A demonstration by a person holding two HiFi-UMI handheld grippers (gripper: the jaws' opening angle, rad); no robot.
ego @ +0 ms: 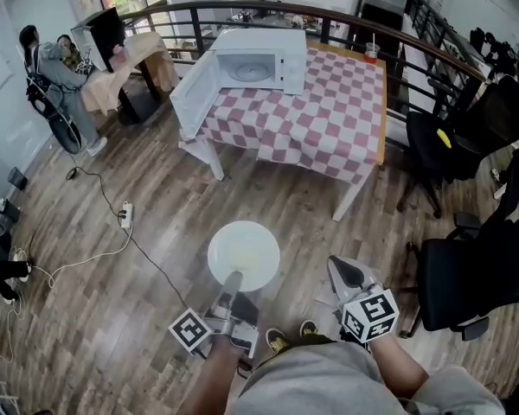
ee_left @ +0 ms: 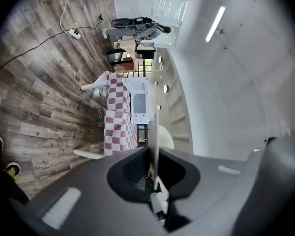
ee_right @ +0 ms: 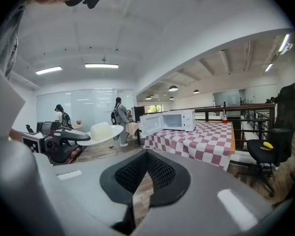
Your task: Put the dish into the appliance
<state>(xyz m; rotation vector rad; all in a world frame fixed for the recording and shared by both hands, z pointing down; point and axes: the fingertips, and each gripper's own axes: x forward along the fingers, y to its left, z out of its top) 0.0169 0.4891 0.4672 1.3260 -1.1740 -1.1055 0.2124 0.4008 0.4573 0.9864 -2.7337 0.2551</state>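
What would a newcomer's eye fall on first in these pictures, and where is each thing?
First the white dish, held above the wooden floor, its near rim clamped in the left gripper. Next the white microwave, door swung open, on the checked table ahead. The right gripper is shut and empty beside the dish.

Legible text, brands, numbers: none. Signs: black-and-white square marker pattern on white cube (ego: 190,329) of left tongs (ego: 233,277); likewise on white cube (ego: 369,315) of right tongs (ego: 342,269).
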